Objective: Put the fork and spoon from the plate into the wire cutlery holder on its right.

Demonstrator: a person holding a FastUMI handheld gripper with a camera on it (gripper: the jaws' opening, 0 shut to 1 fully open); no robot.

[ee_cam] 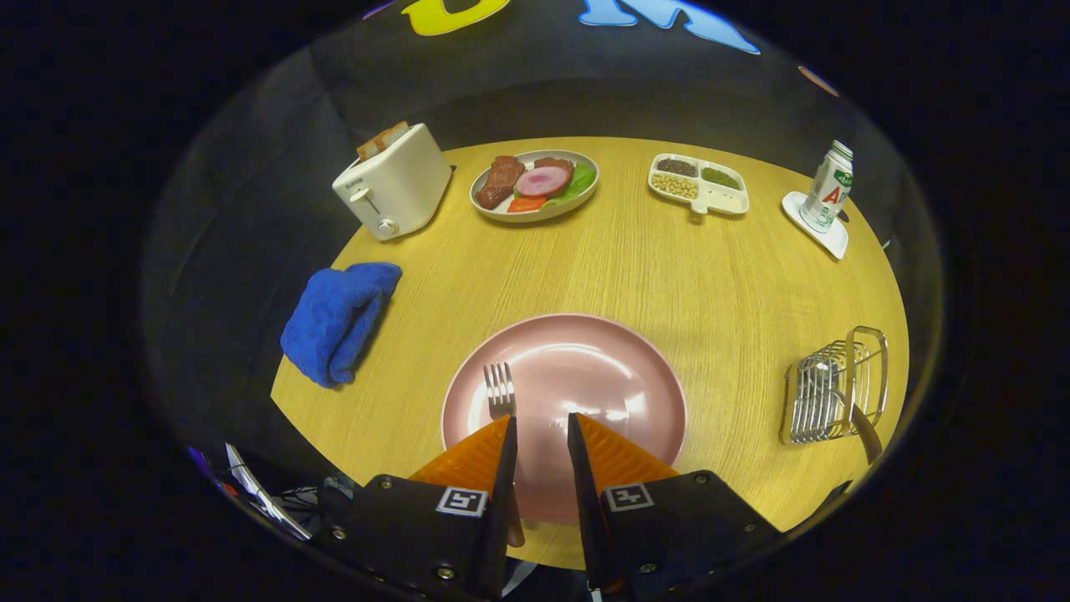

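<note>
Your gripper (542,426) hangs over the near rim of the pink plate (619,376) with its orange fingers (476,456) set a narrow gap apart and nothing between them. The fork (500,390) lies on the plate's left side, tines pointing away from you, just ahead of the left finger; its handle runs back under that finger and peeps out again at the plate's near rim. It looks like thin polished steel: stiff and light, but likely to slip on the glazed plate and lying almost flat against it. Your best hold is probably across the neck just behind the tines, one finger on each side, pressing down so the pads catch its edges.

No spoon lies on the plate. A brown handle sticks out of the wire cutlery holder (836,386) at the right edge of the desk (736,284); whether that is the spoon you cannot tell.

The round wooden desk is smooth and pale. A folded blue towel (338,322) hangs over its left edge. At the far edge stand a toaster (393,180), a dish of food (535,184), a divided snack tray (698,184) and a can (827,186) on a coaster.
</note>
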